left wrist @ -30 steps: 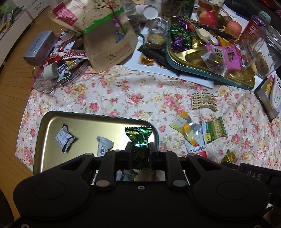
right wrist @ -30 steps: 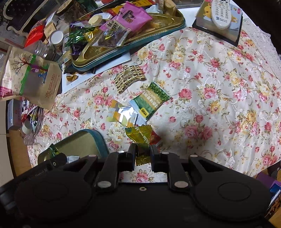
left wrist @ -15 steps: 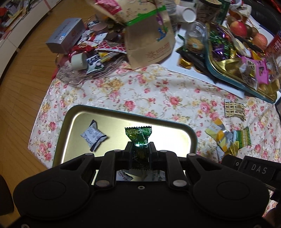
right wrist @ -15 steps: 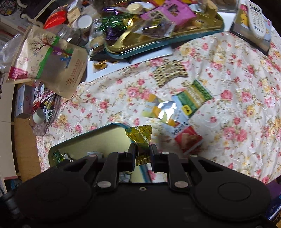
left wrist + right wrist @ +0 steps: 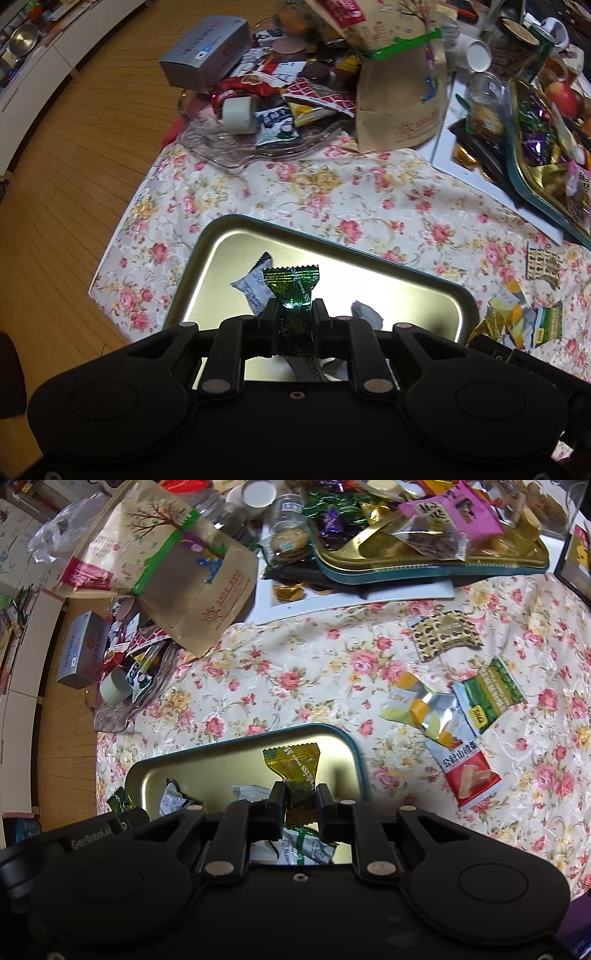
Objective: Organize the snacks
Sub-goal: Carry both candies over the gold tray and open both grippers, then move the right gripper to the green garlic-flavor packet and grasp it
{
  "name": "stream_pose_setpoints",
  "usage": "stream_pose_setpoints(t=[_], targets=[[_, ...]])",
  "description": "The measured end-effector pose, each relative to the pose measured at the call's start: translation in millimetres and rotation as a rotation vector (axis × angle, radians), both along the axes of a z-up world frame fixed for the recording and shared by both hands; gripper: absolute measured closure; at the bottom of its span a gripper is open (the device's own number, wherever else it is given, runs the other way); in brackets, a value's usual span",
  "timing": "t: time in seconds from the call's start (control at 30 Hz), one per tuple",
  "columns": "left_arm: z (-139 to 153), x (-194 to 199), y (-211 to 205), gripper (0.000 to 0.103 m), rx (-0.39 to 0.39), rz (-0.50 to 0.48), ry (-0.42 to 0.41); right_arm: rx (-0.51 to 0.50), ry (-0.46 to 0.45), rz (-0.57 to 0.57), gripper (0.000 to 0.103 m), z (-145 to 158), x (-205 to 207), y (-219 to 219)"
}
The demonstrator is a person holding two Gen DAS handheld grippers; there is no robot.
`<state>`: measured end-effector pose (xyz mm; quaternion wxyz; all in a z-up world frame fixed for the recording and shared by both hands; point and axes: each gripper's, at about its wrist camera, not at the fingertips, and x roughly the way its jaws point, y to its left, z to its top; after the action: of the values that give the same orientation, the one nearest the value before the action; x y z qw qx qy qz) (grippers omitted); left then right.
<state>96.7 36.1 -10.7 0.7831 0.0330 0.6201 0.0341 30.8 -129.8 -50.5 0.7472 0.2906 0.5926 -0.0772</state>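
Dark green foil-wrapped candy (image 5: 293, 295) is pinched at its waist between the closed fingers of the left gripper (image 5: 294, 319), its crimped upper end standing above the fingertips, held over the gold rectangular metal tray with teal rim (image 5: 207, 254). Yellow-gold foil-wrapped candy (image 5: 295, 771) is clamped the same way in the right gripper (image 5: 300, 803), also above the tray, near its right end. Inside the tray: a white-and-grey wrapped candy (image 5: 251, 288) lying on the floor just behind the green one, and a second grey wrapper (image 5: 365, 314) to its right. Tray sits on a floral rose-print tablecloth (image 5: 332, 192). On the cloth right of the tray lie loose packets: red-and-white wafer packet (image 5: 467, 771), green packet (image 5: 487, 698), yellow-and-silver packet (image 5: 421, 709). Farther back a brown kraft paper pouch (image 5: 177, 565) leans over a clear glass dish (image 5: 236, 147) of mixed wrappers.
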Motion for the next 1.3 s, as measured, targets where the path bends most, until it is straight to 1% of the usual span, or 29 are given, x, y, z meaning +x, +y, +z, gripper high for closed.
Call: stream_pose_setpoints(t=[0.1, 0.23, 0.3, 0.4, 0.6, 0.63, 0.7, 0.8, 0.83, 0.93, 1.1, 1.3], targets=[[-3, 2, 7, 0.079, -0.006, 0.016, 0.016, 0.000, -0.005, 0.012, 0.085, -1, 2, 5], [-4, 3, 13, 0.078, -0.040, 0.034, 0.029, -0.002, -0.011, 0.016, 0.085, -2, 5, 9], [-3, 3, 13, 0.078, -0.041, 0.037, 0.027, -0.006, -0.016, 0.017, 0.085, -2, 5, 9], [-3, 4, 15, 0.072, -0.038, 0.048, 0.022, -0.013, -0.020, 0.024, 0.084, -1, 6, 10], [-3, 5, 17, 0.072, -0.046, 0.059, 0.030, -0.011, -0.028, 0.033, 0.083, -1, 5, 12], [-4, 5, 17, 0.072, -0.045, 0.059, 0.032, -0.008, -0.030, 0.035, 0.081, -1, 5, 13], [-5, 5, 16, 0.072, -0.044, 0.057, 0.036, 0.003, -0.035, 0.035, 0.081, 0, 5, 13], [-6, 5, 15, 0.072, -0.043, 0.051, 0.043, 0.035, -0.043, 0.022, 0.072, 1, 5, 11], [-6, 5, 14, 0.072, -0.045, 0.050, 0.046, 0.042, -0.044, 0.013, 0.068, 1, 5, 10], [-8, 5, 11, 0.072, -0.047, 0.040, 0.052, 0.028, -0.030, -0.009, 0.065, 0, 4, 8], [-10, 4, 1, 0.072, -0.051, 0.006, 0.067, -0.004, 0.021, -0.036, 0.065, -7, 3, 0], [-11, 1, -13, 0.072, -0.056, -0.037, 0.074, -0.014, 0.050, -0.063, 0.065, -10, -1, -10]])
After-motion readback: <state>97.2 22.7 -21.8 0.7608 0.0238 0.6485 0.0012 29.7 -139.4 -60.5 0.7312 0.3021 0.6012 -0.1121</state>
